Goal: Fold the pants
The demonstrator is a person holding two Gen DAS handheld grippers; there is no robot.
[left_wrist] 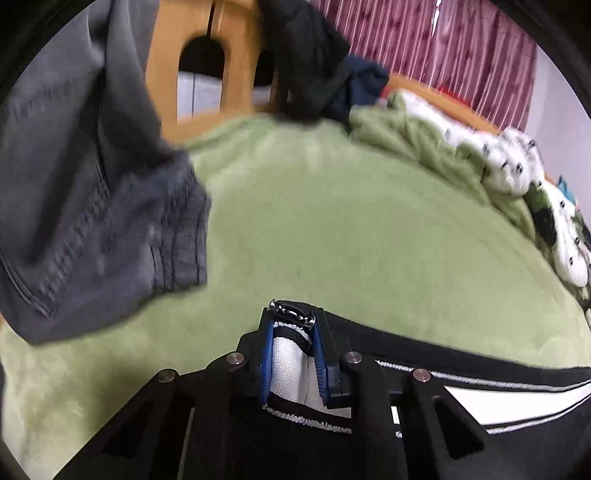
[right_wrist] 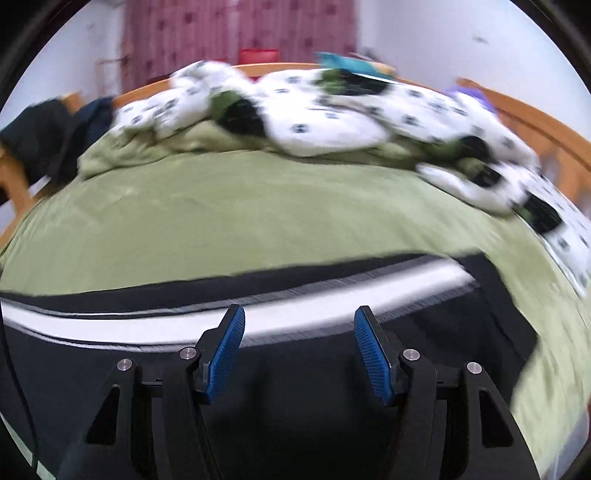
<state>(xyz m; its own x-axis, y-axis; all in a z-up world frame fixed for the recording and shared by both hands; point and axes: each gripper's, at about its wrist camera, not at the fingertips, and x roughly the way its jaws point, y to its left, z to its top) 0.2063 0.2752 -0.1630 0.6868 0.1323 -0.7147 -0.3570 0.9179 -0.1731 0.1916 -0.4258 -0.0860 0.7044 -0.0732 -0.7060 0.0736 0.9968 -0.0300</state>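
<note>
A: Close to the lens, the left gripper [left_wrist: 293,325] is clenched on an end of the black pants [left_wrist: 480,373]. A bunch of white and black cloth is pinched between its blue pads [left_wrist: 266,363].

B: And the right gripper [right_wrist: 299,325]?

A: Its jaws stand wide apart and grasp nothing. It hovers just over the pants [right_wrist: 295,384], which lie stretched across the green bedspread [right_wrist: 240,218], with the white side stripe [right_wrist: 166,325] running across in front of the fingertips.

B: How will this cloth handle, in your opinion?

A: I judge it soft and light, a thin knitted sport fabric, rather smooth, so it can slip. It will sag wherever it is not held. The best place to take hold is a thicker part, the hem or the seam along the stripe, where several layers give the pads something to bite.

B: What is farther away?

A: In the left view a grey garment [left_wrist: 92,206] is at the left, blurred. Behind it a wooden bed frame [left_wrist: 236,44] carries dark clothes [left_wrist: 314,62]. At the far edge lies a white patterned quilt [right_wrist: 332,110], then the red curtain [right_wrist: 221,33].
</note>
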